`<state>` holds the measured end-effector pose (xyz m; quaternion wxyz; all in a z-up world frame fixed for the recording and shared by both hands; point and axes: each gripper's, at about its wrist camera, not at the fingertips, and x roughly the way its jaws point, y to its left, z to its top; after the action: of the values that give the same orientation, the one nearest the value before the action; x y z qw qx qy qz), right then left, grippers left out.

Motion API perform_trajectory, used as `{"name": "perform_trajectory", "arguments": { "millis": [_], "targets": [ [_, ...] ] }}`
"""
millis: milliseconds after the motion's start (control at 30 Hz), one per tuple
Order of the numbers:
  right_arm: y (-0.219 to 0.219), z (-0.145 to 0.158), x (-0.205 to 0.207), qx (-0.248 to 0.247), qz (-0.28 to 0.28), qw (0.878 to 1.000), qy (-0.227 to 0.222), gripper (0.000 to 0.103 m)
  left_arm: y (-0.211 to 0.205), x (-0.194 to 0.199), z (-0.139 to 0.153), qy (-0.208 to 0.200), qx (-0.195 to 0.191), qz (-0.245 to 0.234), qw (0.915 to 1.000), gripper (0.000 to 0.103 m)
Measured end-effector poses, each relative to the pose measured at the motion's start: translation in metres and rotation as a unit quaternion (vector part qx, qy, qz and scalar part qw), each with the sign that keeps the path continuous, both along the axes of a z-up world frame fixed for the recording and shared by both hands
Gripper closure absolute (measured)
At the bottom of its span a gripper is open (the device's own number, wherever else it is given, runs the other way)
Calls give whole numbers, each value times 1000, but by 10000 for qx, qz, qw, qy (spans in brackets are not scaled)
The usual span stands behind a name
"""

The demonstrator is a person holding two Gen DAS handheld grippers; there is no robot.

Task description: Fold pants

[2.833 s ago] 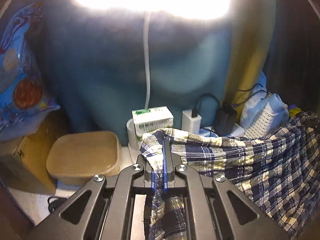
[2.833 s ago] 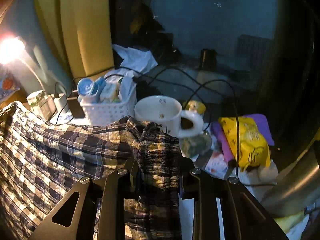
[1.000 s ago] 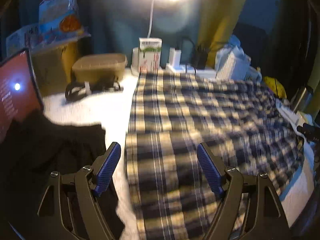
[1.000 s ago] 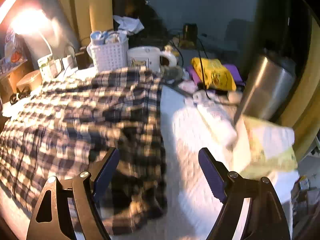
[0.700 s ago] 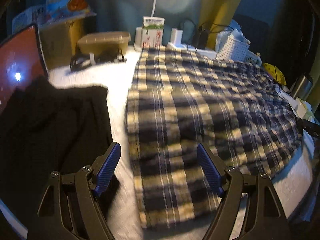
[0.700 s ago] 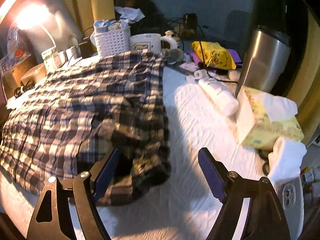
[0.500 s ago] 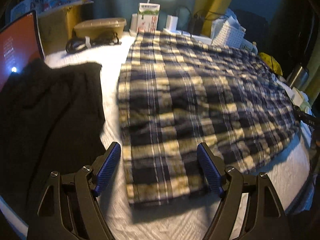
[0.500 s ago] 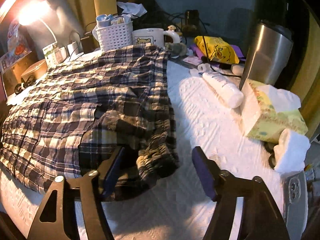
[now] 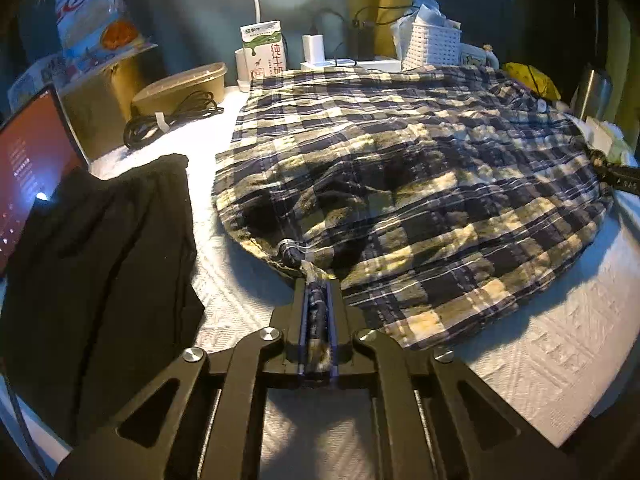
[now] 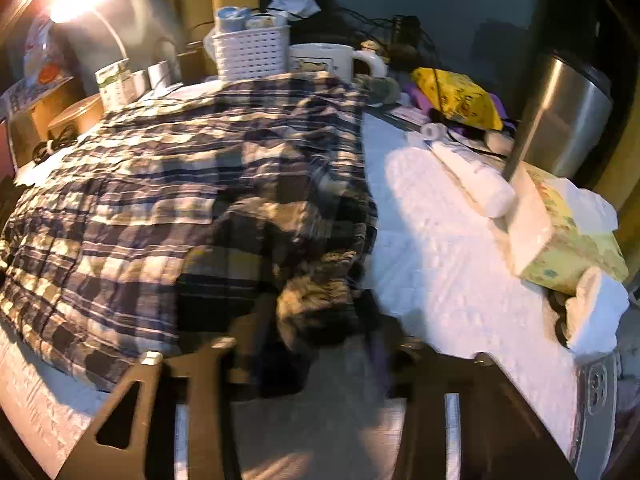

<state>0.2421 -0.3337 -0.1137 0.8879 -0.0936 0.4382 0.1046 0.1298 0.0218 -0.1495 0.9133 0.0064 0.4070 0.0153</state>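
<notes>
— Start at the left. What's over at nine o'clock?

— A black garment heaped on the white-covered desk, with a lit screen behind it. The plaid pants lie flat across the middle of the desk, running from the near edge back toward the milk carton and white basket at twelve o'clock.

— And the left gripper?

— Its fingers are pressed together on the near left corner of the pants, a bunched bit of plaid pinched between the blue pads. The rest of the cloth spreads away from it toward one and two o'clock.

— The right gripper?

— It's blurred. Its fingers have just been closing, with a gathered lump of the near right corner between them. Whether they press on it yet, I can't tell.

— So what does the next move hang on?

— I'd judge that the cloth's long side runs left to right between the two grippers, each at its own near corner. Both corners would have to lift and travel toward twelve o'clock together, or the fold will skew. To the right sit a tissue box and steel tumbler, well clear of the pants.
</notes>
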Motion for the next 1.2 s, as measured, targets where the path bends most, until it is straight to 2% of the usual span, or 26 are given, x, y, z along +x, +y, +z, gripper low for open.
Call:
{"name": "perform_trajectory", "arguments": {
  "millis": [33,133,300,633,767,1000,1200],
  "targets": [
    [3,0,-1,-31,34,10000,-14,75,4,-1,2,-34,-150,25,9999,99],
    [7,2,-3,-61,59,9999,-69,77,14,-8,14,-223,-471,30,9986,99],
    [7,13,-9,85,7,9998,-202,77,21,-23,39,-490,-574,-56,9971,99],
    [1,69,-34,-78,-7,9971,-760,77,22,-49,67,-635,-877,-260,9938,99],
    [-5,76,-46,-144,-52,9969,-773,77,21,-58,68,-525,-936,-342,9936,99],
    [-16,70,-71,-76,-164,9974,-691,77,15,-78,44,24,-1114,-424,9929,99],
    [-24,59,-86,-47,-269,9978,-609,77,8,-90,37,156,-1103,-531,9924,99]
  ]
}}
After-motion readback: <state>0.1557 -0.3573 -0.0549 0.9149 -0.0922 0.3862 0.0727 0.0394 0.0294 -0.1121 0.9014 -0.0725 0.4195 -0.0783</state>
